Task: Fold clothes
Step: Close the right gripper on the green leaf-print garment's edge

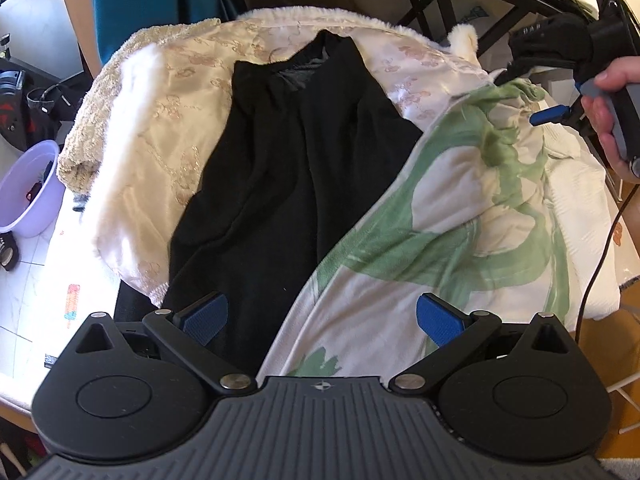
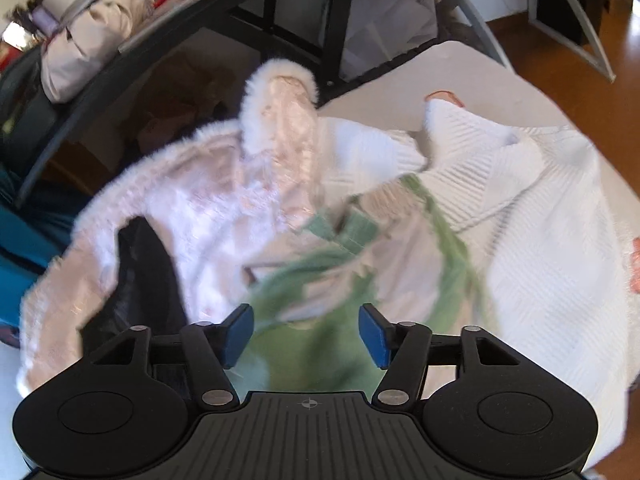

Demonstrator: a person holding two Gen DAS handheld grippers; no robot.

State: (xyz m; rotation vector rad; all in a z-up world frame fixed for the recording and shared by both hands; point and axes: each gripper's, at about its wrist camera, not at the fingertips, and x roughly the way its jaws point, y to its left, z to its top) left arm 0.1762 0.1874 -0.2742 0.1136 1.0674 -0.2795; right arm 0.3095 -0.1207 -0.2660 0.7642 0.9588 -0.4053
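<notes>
A pile of clothes covers the table. A black garment (image 1: 280, 184) lies on a cream satin jacket with fur trim (image 1: 160, 140), next to a white garment with a green flower print (image 1: 460, 220). My left gripper (image 1: 320, 320) hovers open and wide over the seam between the black and the flowered cloth. A hand holds my right gripper (image 1: 538, 100) at the flowered garment's far bunched edge. In the blurred right wrist view, the right gripper (image 2: 306, 334) has its pads apart with green flowered cloth (image 2: 320, 280) between and below them. The black garment (image 2: 140, 272) lies at its left.
A white ribbed knit sweater (image 2: 540, 220) lies at the right of the pile, on a pale tabletop (image 2: 460, 76). A beige terry cloth (image 1: 88, 148) and a lavender bowl (image 1: 28, 196) sit at the left. Black table legs (image 2: 340, 20) and a wooden floor (image 2: 600, 52) lie beyond.
</notes>
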